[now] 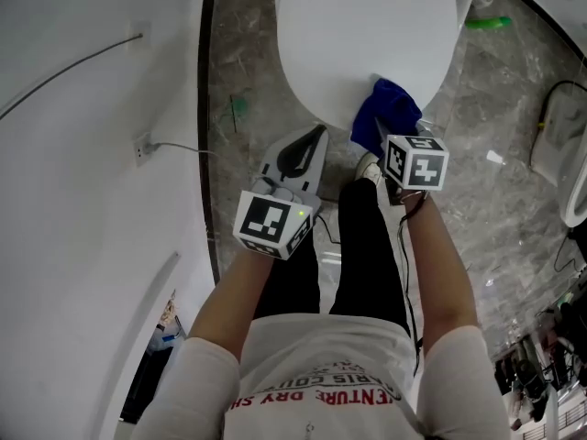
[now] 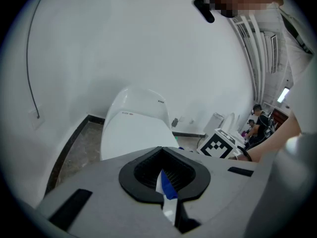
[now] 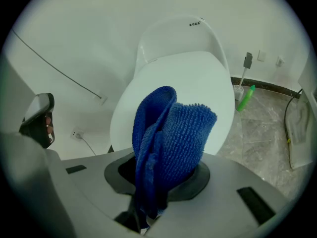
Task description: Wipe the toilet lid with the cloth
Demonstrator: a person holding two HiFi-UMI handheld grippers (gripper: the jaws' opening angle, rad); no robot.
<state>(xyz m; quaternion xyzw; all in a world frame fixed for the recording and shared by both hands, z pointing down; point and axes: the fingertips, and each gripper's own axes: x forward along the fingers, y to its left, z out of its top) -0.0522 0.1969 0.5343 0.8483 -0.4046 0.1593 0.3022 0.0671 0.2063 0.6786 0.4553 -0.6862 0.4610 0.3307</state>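
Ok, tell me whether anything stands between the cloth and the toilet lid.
Nothing visible does. The blue microfibre cloth in the right gripper hangs at the front edge of the bare white toilet lid.

We see a white toilet lid (image 1: 367,44); against it, a deep blue cloth (image 1: 390,108) (one solid shade); beside it, a green item (image 1: 486,23); below it, a grey, veined floor (image 1: 495,209).

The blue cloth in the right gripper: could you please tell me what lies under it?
The closed white toilet lid, near its front edge. The patch beneath the cloth is covered, so contact is unclear.
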